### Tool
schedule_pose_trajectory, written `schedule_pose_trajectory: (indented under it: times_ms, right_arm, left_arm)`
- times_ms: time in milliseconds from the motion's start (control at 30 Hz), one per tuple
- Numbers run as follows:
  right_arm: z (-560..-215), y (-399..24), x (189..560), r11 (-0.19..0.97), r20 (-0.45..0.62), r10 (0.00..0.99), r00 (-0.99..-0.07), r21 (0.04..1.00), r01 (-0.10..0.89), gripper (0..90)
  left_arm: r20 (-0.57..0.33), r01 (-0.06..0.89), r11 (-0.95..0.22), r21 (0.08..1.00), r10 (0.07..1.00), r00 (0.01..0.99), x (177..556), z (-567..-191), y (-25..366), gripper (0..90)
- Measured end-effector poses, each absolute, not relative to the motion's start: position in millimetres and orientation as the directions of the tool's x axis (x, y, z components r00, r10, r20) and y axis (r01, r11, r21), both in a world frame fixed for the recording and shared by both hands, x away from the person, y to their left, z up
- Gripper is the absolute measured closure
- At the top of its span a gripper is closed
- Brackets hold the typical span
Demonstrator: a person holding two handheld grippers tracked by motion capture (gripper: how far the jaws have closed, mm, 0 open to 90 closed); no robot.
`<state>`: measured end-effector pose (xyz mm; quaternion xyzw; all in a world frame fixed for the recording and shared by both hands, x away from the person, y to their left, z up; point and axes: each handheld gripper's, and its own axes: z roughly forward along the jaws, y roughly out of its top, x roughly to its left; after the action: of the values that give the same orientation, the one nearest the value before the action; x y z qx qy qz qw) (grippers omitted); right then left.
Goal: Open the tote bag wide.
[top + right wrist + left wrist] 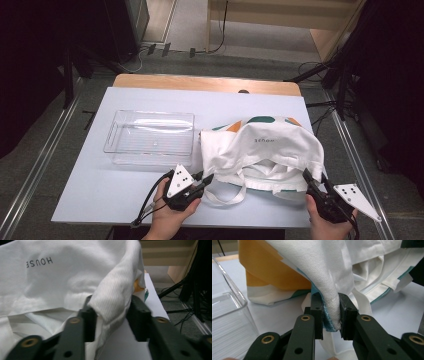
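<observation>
A white cloth tote bag point(265, 147) with orange and teal patches lies on the right half of the table, its mouth toward me and one handle loop trailing at the front. My left gripper point(207, 178) is shut on the bag's near left rim; in the left gripper view the white fabric point(331, 307) is pinched between the jaws. My right gripper point(306, 175) holds the bag's near right edge; in the right gripper view a fold of cloth point(112, 303) sits between the jaws, bunched and gripped. The word HOUSE point(40, 262) shows mirrored on the bag.
A clear plastic bin point(150, 137) stands empty left of the bag, close to my left gripper. The pale table point(100, 195) ends just before my hands. Dark stands and cables point(345, 75) crowd the floor at the right.
</observation>
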<state>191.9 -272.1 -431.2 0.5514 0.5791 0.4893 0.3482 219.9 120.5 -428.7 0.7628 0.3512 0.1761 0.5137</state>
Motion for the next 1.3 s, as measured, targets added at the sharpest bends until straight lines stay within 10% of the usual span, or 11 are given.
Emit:
schedule_pose_trajectory:
  times_ms: [200,433,733,1000,1200,1300]
  right_arm:
    - [-419.1,-278.2,160.4,-0.112,0.123,0.991,-0.048,0.975,0.191,37.4]
    - [-438.8,-222.0,173.4,-0.063,0.203,0.89,-0.409,0.942,0.331,55.2]
    - [-465.5,-153.6,190.5,0.133,0.146,0.83,-0.538,0.885,0.446,55.2]
    - [-479.0,-157.7,204.8,0.196,0.133,0.843,-0.521,0.826,0.529,90.0]
    - [-467.8,-166.4,200.5,0.158,0.127,0.836,-0.534,0.876,0.456,90.0]
    - [-468.6,-162.5,198.4,0.111,0.179,0.81,-0.558,0.888,0.446,62.7]
  left_arm:
    - [-0.155,0.393,-0.176,0.903,0.718,0.678,226.3,-427.2,125.5,79.2]
    - [-0.189,0.408,-0.148,0.901,0.713,0.676,229.6,-425.7,126.2,79.4]
    - [-0.204,0.413,-0.133,0.901,0.71,0.674,231.4,-423.1,128.8,79.3]
    - [-0.213,0.413,-0.125,0.902,0.704,0.678,231.4,-422.3,130.8,78.6]
    - [-0.226,0.421,-0.116,0.899,0.703,0.674,233.3,-422.4,133.2,76.3]
    - [-0.217,0.414,-0.121,0.902,0.703,0.677,232.8,-422.3,132.3,77.7]
